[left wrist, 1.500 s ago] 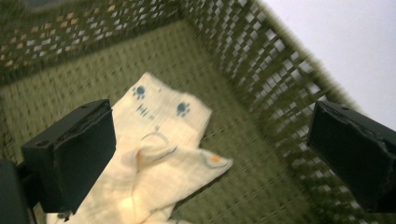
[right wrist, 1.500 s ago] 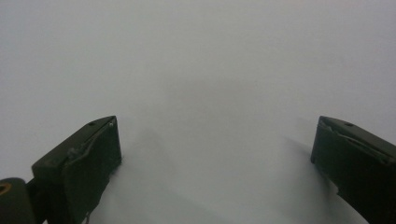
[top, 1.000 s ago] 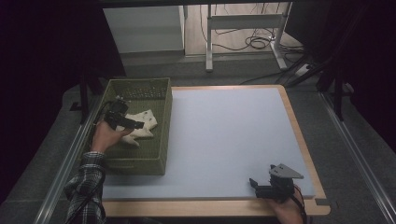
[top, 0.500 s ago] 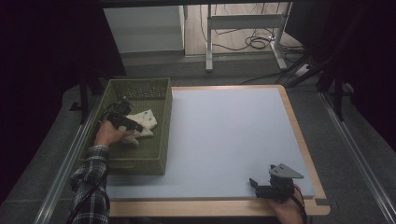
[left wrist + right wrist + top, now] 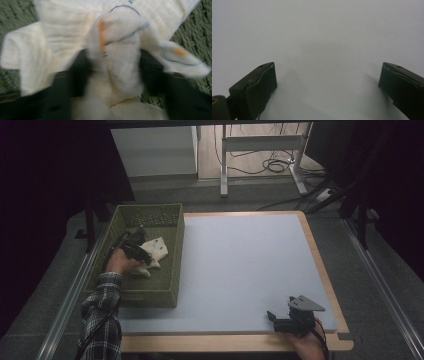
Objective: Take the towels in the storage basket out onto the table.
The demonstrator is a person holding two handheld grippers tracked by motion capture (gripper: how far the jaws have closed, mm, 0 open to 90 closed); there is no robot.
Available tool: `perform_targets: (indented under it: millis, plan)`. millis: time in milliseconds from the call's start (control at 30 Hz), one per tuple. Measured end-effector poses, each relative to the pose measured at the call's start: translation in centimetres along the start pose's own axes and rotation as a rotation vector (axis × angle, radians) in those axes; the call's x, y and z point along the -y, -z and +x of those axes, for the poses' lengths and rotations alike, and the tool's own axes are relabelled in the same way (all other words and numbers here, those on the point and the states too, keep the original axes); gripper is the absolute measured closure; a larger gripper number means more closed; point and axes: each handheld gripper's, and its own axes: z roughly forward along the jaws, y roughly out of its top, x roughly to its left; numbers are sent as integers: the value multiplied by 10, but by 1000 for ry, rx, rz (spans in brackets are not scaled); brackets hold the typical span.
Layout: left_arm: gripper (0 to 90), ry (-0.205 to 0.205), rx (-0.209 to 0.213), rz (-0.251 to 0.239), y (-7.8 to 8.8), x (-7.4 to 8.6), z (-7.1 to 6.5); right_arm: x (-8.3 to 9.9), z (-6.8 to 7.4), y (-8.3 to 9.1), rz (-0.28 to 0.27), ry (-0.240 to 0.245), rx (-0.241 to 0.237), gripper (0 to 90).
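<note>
A white cloth (image 5: pixel 157 248) with orange and blue marks lies crumpled in a green woven basket (image 5: pixel 145 296) at the table's left. My left gripper (image 5: pixel 137 247) reaches down into the basket onto it. In the left gripper view a bunched fold of the cloth (image 5: pixel 117 50) stands between the two black jaws, which have just been closing and now press on it; my left gripper (image 5: pixel 115 72) is shut on that fold. Near the front right edge my right gripper (image 5: pixel 273 317) rests low over the mat, and the right gripper view has it (image 5: pixel 327 77) wide open with nothing between its fingers.
A pale blue-grey mat (image 5: pixel 240 265) covers the table inside a wooden frame (image 5: pixel 225 342). The basket's walls rise around the left hand. Beyond the far edge stand a white cabinet (image 5: pixel 155 150) and desk legs with cables (image 5: pixel 260 165).
The left hand has sunk a little onto the cloth in the basket, and its jaws have come together around a fold. The right gripper has stayed in place.
</note>
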Motion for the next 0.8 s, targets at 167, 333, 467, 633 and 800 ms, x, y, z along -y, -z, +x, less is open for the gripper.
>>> perform_targets:
  millis: [167,333,467,633,800]
  plan:
    - [791,-14,0,14,2,-1,-1,0,0,0,0,0,0,15]
    - [809,-14,2,-9,7,-1,0,0,0,0,0,0,0,15]
    - [809,-5,23,-76,16,0,1,0,0,0,0,0,0,15]
    - [811,4,82,-118,28,2,2,0,0,0,0,0,0,15]
    - [810,10,103,-170,45,7,3,0,0,0,0,0,0,15]
